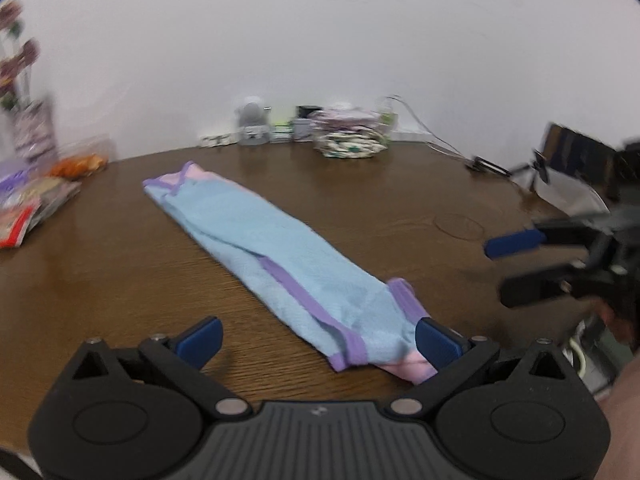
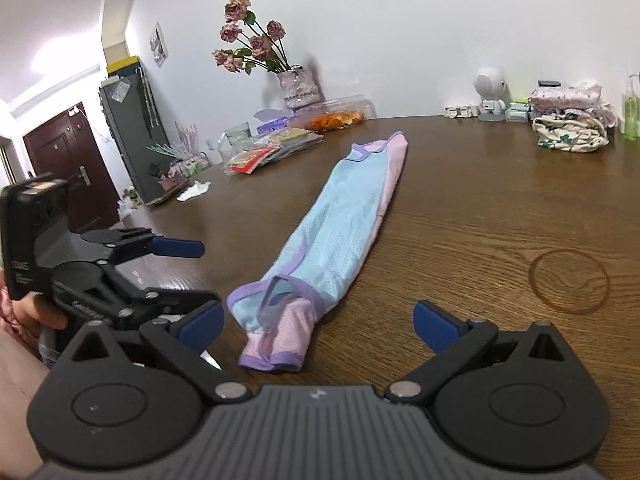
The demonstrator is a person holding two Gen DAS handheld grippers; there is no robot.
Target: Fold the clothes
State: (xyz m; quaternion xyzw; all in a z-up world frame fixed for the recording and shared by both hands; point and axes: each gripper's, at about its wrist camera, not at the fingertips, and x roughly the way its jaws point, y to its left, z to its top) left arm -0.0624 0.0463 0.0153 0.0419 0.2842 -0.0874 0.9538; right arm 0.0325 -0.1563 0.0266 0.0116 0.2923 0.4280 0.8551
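Two grippers, my left (image 1: pixel 318 342) and right (image 2: pixel 316 328), hover wide open by the near end of the long-folded blue-and-pink garment (image 2: pixel 340 228) on the wooden table (image 2: pixel 500 208); I'd pinch both near corners evenly before folding it away.

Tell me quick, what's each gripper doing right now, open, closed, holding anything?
Left gripper: open, empty, at the near end of the long folded light-blue garment.
Right gripper: open, empty.
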